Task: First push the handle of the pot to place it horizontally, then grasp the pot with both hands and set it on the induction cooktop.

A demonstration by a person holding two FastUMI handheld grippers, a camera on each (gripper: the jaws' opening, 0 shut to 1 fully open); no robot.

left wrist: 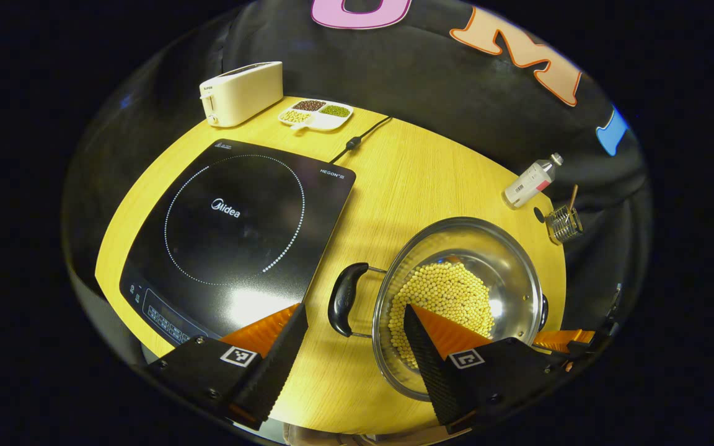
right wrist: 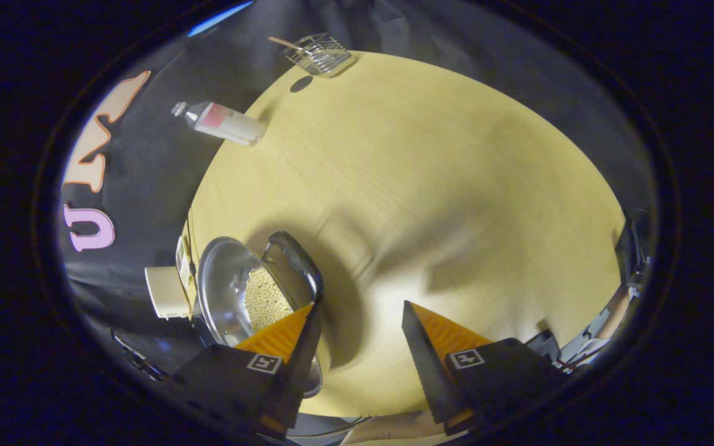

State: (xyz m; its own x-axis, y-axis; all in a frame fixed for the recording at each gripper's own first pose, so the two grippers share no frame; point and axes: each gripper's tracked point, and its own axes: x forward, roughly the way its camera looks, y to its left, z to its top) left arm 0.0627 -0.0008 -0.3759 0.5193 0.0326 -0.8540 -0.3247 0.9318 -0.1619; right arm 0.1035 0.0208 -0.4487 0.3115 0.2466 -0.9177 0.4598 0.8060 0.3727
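A steel pot [left wrist: 506, 272] with yellow beans in it stands on the wooden table [left wrist: 406, 179], right of the black induction cooktop [left wrist: 233, 229]. Its black left handle [left wrist: 344, 299] faces the cooktop and lies in the gap of my open left gripper [left wrist: 357, 322], whose right finger overlaps the pot's rim. An orange finger [left wrist: 564, 339] of the other gripper shows by the pot's right handle [left wrist: 544, 311]. In the right gripper view, the pot [right wrist: 220, 279] is at the lower left. Its near handle [right wrist: 298, 257] sits just above the left finger of my open right gripper [right wrist: 360, 316].
A cream toaster [left wrist: 242, 91] and a divided dish of beans [left wrist: 317, 113] stand behind the cooktop, with its power cord [left wrist: 360, 139] beside them. A white bottle [left wrist: 530, 181] lies near the far edge, beside a wire basket [left wrist: 563, 223]. Bare tabletop [right wrist: 456, 186] stretches right of the pot.
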